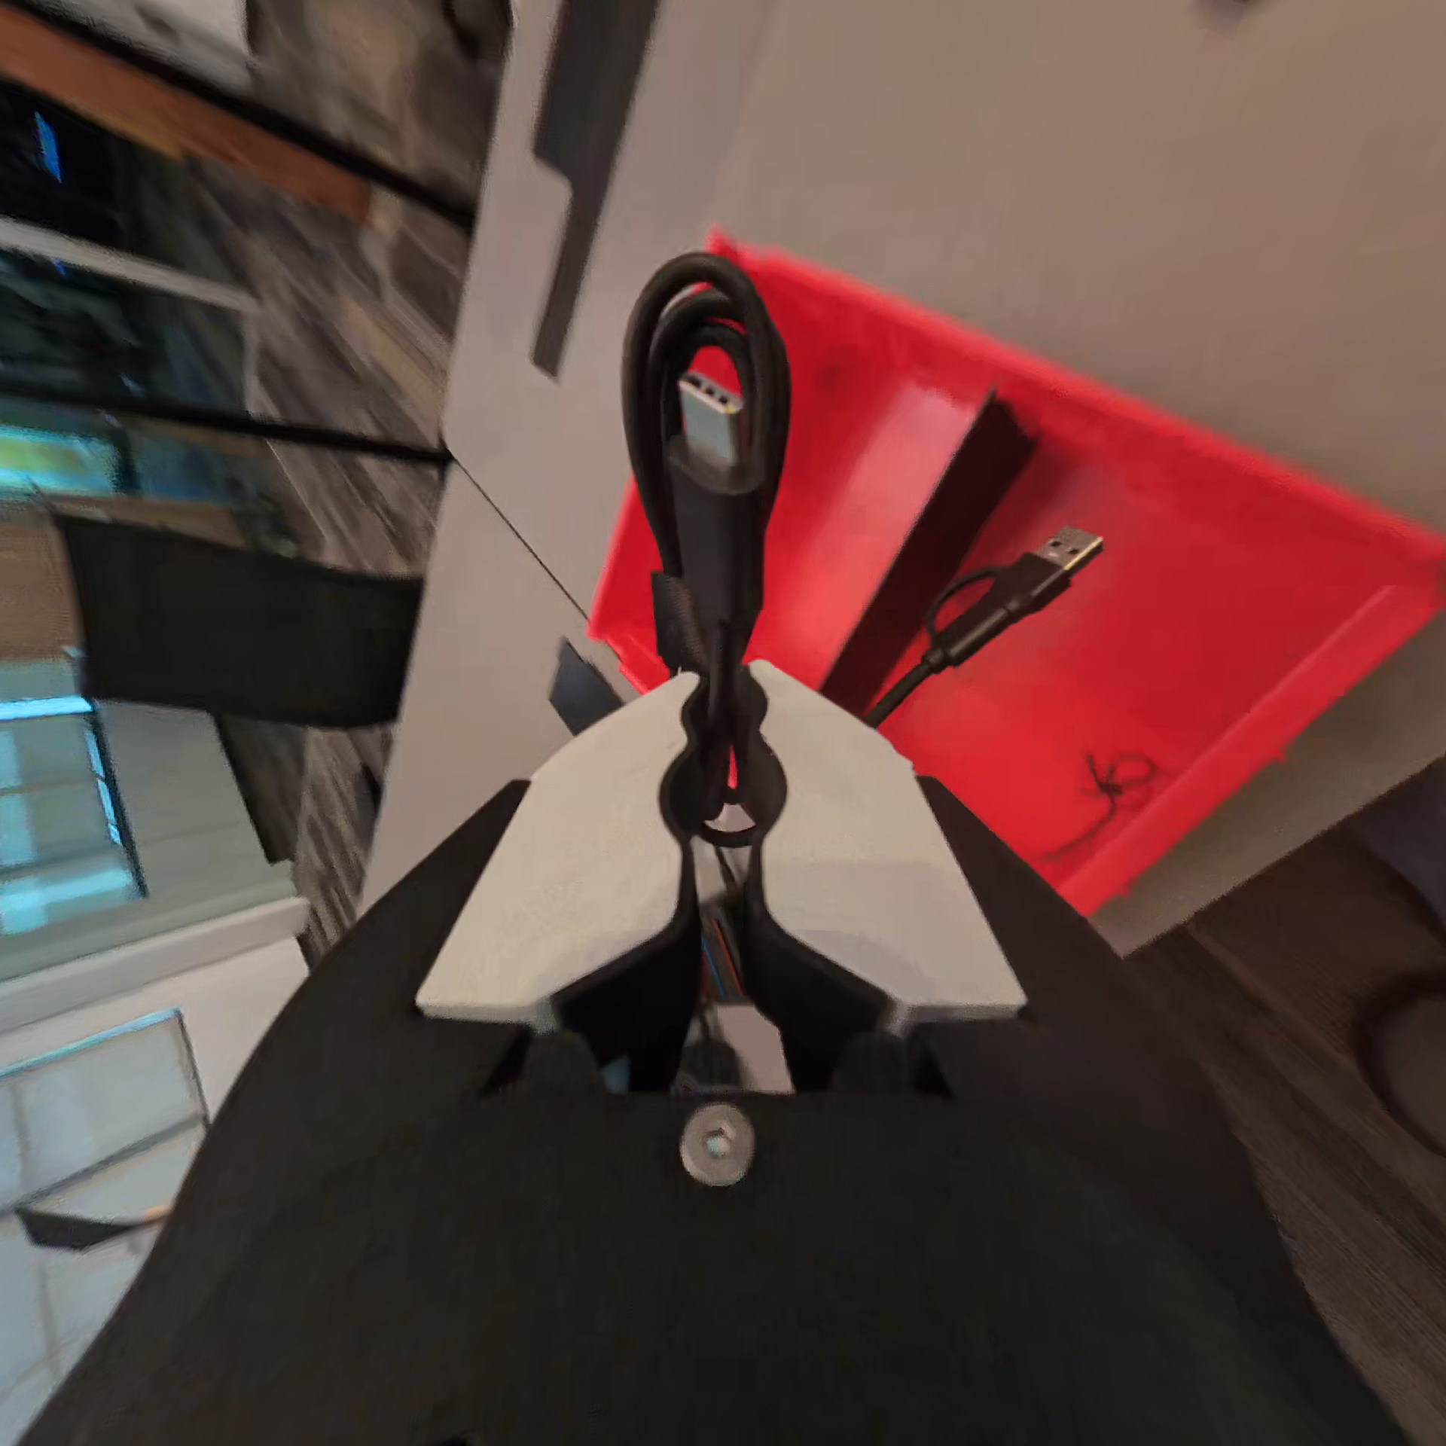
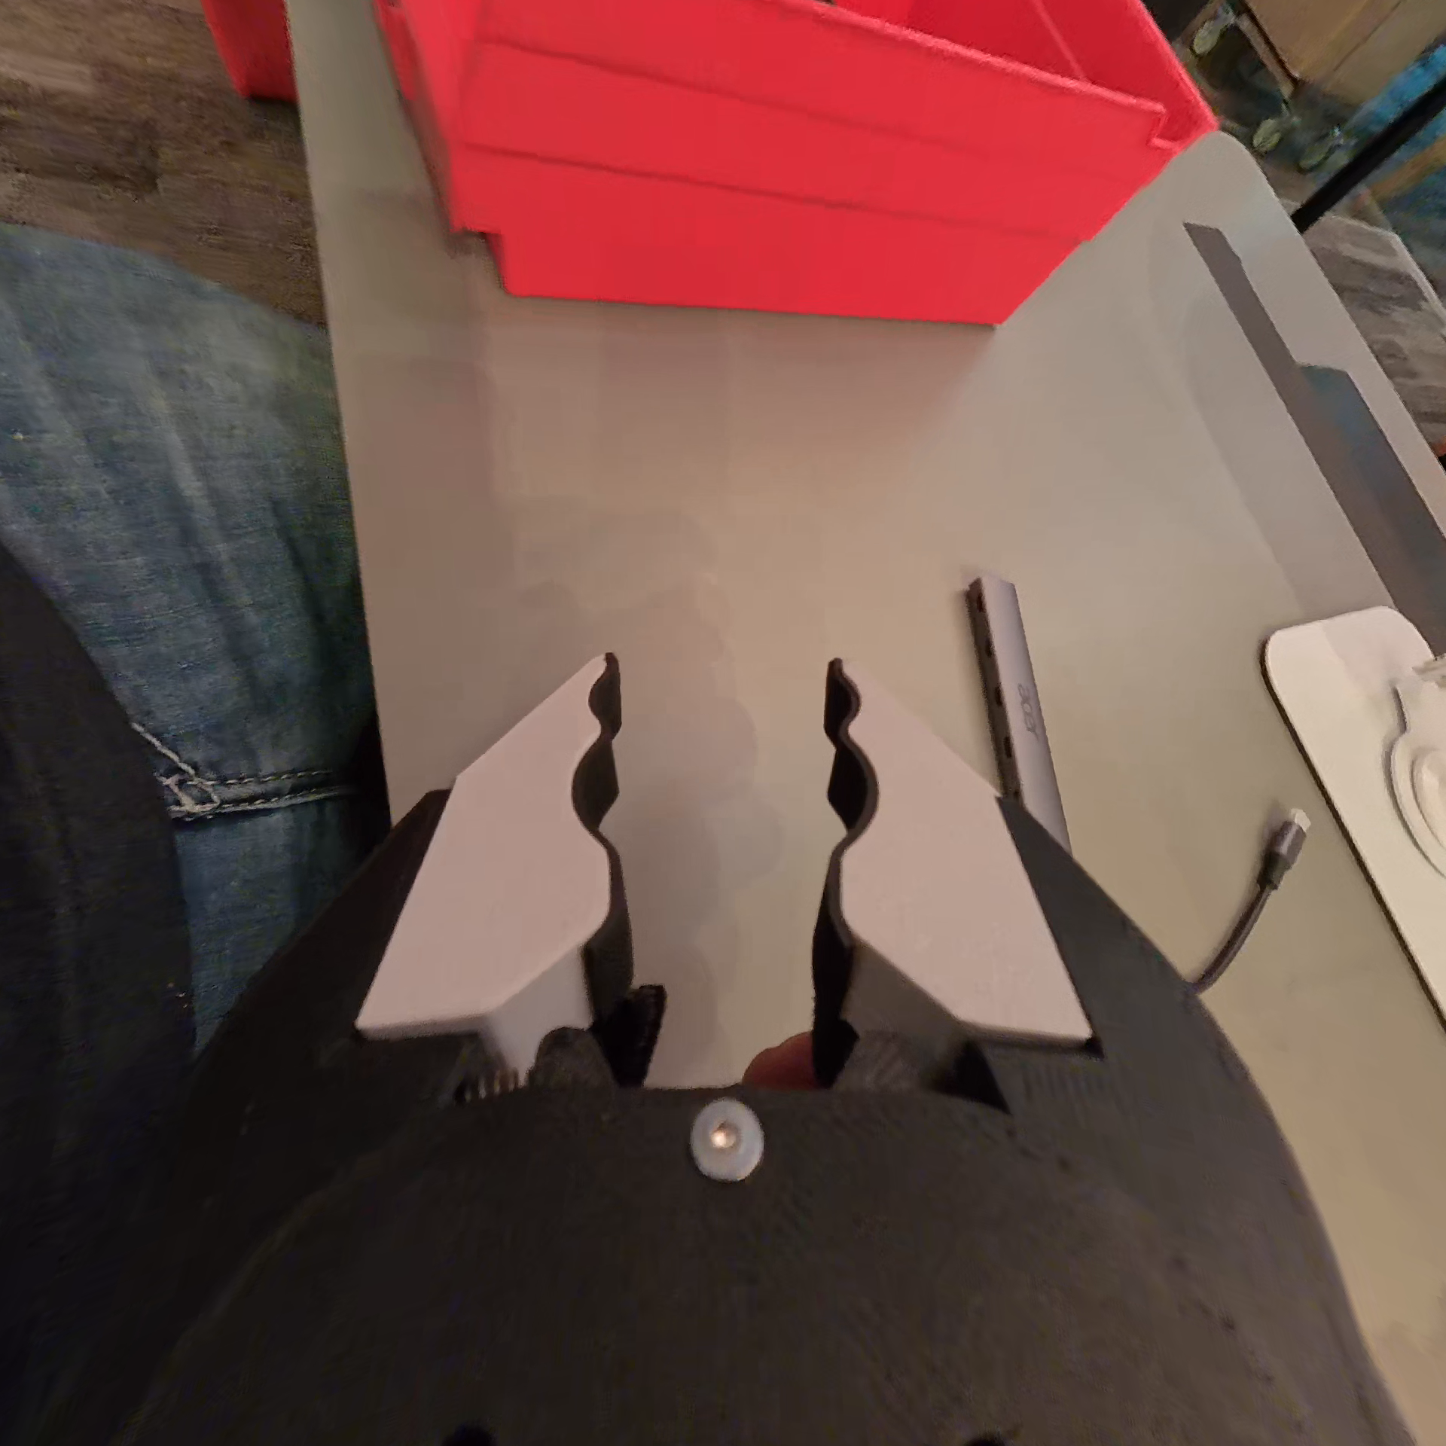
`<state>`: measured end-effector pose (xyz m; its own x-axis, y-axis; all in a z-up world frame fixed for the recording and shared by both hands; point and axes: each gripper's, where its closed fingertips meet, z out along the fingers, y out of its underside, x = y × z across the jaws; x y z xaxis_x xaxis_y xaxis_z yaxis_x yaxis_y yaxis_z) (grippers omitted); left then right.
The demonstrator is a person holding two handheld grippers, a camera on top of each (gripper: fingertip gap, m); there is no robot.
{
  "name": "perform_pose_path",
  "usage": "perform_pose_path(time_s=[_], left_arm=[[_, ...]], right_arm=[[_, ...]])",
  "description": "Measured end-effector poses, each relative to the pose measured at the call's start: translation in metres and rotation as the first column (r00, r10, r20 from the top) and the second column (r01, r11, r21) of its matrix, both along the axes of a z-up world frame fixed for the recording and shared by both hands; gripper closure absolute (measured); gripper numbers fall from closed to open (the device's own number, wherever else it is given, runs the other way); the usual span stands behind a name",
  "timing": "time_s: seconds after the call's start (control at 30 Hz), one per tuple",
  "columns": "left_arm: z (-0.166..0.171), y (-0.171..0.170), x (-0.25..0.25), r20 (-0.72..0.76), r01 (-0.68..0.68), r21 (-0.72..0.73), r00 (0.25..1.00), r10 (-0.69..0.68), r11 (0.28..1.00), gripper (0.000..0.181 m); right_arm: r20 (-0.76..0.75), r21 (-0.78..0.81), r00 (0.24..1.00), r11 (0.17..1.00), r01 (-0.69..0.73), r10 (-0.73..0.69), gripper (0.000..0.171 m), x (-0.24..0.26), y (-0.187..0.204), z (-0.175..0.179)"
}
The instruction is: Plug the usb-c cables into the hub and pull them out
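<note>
My left gripper (image 1: 721,681) is shut on a coiled black usb-c cable (image 1: 708,469). The bundle is tied with a strap and sticks out ahead of the fingertips, its silver plug (image 1: 708,415) pointing away, held in the air beside the red bin (image 1: 1134,626). A second black cable with a usb adapter plug (image 1: 1017,595) lies in that bin. My right gripper (image 2: 724,673) is open and empty over the bare grey table (image 2: 704,485). The grey hub (image 2: 1013,704) lies flat on the table just right of its right finger, its row of ports facing left.
A red bin (image 2: 782,180) stands at the table's far side in the right wrist view. The hub's own short grey cable and plug (image 2: 1275,853) lie right of it, beside a white pad (image 2: 1346,782). A person's leg in jeans (image 2: 156,548) is left of the table. The tips of one gripper are about 30 centimeters away from the tips of the other.
</note>
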<state>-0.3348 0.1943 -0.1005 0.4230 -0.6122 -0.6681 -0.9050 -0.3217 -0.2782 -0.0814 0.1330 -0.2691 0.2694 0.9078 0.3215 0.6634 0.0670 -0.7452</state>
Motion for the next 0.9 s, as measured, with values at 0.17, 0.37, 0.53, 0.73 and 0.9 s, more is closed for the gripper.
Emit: perform_pose_path(time_s=[0.17,0.37,0.53,0.73,0.9], left_arm=[[0.031,0.016,0.1,-0.006,0.24,0.053,0.971,-0.24,0.969,0.176],[-0.018,0.043,0.234,0.032,0.473,-0.071,0.881,-0.472,0.878,0.176],[-0.096,0.049,0.322,0.08,0.608,-0.198,0.792,-0.605,0.769,0.175],[-0.158,0.039,0.393,0.128,0.707,-0.269,0.699,-0.703,0.654,0.173],[-0.188,0.038,0.409,0.181,0.697,-0.332,0.708,-0.683,0.635,0.163]], right_arm=[[0.028,0.047,0.994,0.993,-0.107,0.106,0.122,-0.012,-0.02,0.004],[0.099,0.071,0.98,0.981,-0.182,0.175,0.122,-0.015,-0.033,-0.007],[0.137,0.041,0.969,0.976,-0.213,0.206,0.121,-0.011,-0.038,-0.018],[0.153,0.012,0.958,0.969,-0.246,0.241,0.121,-0.01,-0.045,-0.025],[0.171,-0.008,0.955,0.97,-0.243,0.241,0.119,-0.006,-0.044,-0.03]])
